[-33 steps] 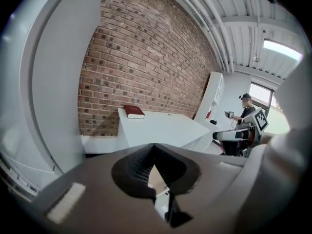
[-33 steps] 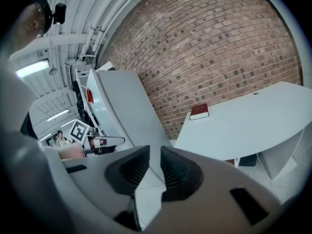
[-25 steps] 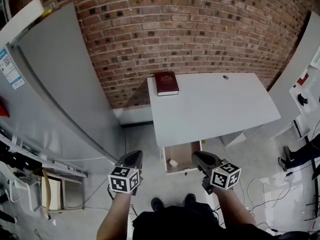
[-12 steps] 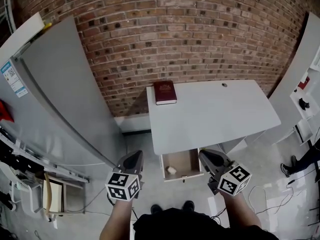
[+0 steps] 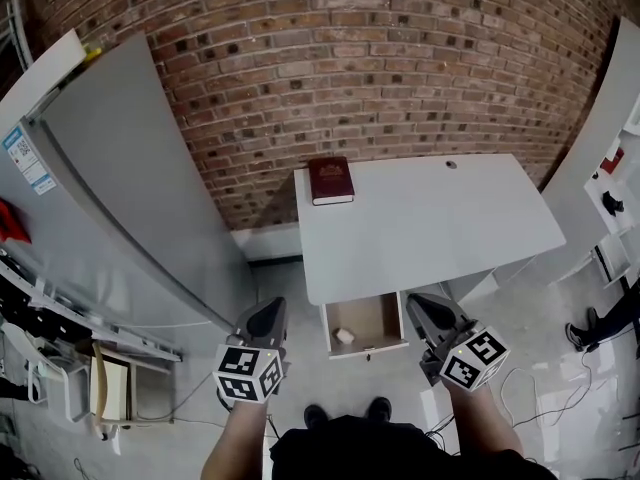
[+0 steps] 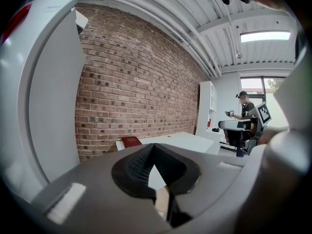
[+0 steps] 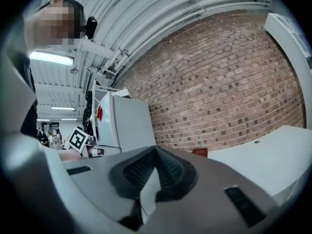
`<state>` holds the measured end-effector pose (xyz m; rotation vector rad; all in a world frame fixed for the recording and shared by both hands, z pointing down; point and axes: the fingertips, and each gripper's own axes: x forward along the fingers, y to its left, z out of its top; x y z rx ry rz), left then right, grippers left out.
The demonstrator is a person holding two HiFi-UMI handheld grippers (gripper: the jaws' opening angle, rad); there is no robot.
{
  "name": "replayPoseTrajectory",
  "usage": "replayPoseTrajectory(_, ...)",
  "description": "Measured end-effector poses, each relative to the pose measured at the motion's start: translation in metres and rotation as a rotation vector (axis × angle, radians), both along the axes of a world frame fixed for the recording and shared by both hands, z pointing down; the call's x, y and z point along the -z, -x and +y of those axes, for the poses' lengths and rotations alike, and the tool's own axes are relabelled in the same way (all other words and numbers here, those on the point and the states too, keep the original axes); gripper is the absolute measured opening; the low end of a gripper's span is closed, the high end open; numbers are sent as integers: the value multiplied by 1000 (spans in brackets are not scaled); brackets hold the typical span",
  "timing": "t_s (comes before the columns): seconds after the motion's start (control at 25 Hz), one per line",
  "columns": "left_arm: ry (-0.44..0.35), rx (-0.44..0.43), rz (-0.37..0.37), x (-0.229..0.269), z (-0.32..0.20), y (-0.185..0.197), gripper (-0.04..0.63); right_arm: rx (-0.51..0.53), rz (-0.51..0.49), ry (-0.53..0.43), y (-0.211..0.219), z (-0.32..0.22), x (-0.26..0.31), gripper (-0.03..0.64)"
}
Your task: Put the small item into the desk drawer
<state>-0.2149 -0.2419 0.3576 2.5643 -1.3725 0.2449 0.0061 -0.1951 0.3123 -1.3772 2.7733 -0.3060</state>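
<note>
Small item [image 5: 344,336] lies inside the open drawer [image 5: 378,318], near-left part of its floor, touching neither gripper. My read: the placing is done, and the drawer stands pulled out from under the near edge of the desk [image 5: 430,218] because closing it isn't done yet.

Left gripper [image 5: 269,314] is left of the drawer, right gripper [image 5: 424,306] just right of it. Both are clear of it, probably backed off so as not to snag it.

Left claw: pressed together, nothing in it. Right claw: jaws have just been closing and are now pressed together, nothing between them.

Pose: both forearms reach out ahead of the body. The grippers point about level toward the brick wall [image 5: 350,58], marker cubes on top.

Red book [image 5: 330,180] sits at the desk's far-left corner, not involved.
</note>
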Motion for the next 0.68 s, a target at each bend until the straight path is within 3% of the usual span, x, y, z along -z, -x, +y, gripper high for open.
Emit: replayPoseTrajectory(0.68,-7,-3,20,4,6,-6,9,12,3,15,-4,9,1,12)
